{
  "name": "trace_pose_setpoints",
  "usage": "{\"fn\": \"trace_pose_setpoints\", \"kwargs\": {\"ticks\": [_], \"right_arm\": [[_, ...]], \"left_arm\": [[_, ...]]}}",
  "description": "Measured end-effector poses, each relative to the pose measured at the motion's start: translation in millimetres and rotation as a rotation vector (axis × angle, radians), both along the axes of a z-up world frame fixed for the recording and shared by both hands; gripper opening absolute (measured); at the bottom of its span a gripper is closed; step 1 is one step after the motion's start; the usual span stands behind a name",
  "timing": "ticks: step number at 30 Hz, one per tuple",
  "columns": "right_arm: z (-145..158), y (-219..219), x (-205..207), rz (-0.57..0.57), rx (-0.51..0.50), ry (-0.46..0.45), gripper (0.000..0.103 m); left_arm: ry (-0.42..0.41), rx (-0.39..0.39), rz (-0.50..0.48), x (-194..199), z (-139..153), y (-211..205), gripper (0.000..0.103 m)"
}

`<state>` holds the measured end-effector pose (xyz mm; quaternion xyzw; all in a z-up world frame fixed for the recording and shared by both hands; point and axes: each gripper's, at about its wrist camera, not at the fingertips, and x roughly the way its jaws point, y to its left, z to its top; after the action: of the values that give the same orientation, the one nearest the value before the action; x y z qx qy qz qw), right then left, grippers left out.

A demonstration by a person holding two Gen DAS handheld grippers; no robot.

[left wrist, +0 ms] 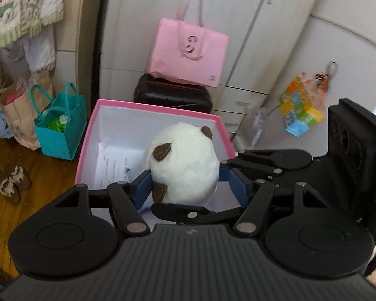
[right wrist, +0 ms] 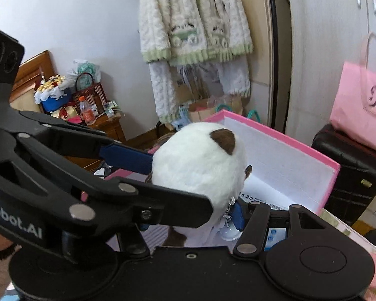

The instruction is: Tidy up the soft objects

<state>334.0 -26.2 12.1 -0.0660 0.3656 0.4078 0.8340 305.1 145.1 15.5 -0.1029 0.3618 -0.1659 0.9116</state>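
White plush toy [left wrist: 185, 163] over pink box [left wrist: 87, 140]

Black plastic tongs [left wrist: 188, 188], blue pads [left wrist: 239, 188], silver rivets, white "Robot.AI" mark, ribbed body

Both cams sit right on the grippers, looking forward and down along the fingers, super close up. Left wrist view faces the cupboard [left wrist: 275, 37] wall, with the box [left wrist: 148, 111] just ahead. Right wrist view looks from the other side, toward the hanging clothes [right wrist: 193, 25] and a white wall. Both catch the plush [left wrist: 185, 165], the box, the pink bag [left wrist: 188, 52], and each other's gripper.
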Motion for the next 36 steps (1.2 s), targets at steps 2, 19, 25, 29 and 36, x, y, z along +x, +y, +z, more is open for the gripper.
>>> {"fn": "trace_pose_setpoints", "kwargs": {"ticks": [2,19,25,29,36], "right_arm": [[-9,4,15,0.007,0.001,0.039,0.064],[-19,9,36,0.0,-0.1,0.056,0.083],[-7,-11,3,0.016,-0.075,0.025,0.083],[7,-27,-31,0.018,-0.074,-0.017,0.083],[41,-52,-87,0.008,-0.082,-0.097,0.083]], "left_arm": [[0.021,-0.003,0.019,14,-7,3,0.065],[-0.014,0.074,0.164,5,-15,5,0.071],[-0.131,0.135,0.174,-53,5,-2,0.072],[-0.158,0.138,0.147,-82,19,-3,0.072],[-0.207,0.149,0.097,-126,36,-11,0.074]]}}
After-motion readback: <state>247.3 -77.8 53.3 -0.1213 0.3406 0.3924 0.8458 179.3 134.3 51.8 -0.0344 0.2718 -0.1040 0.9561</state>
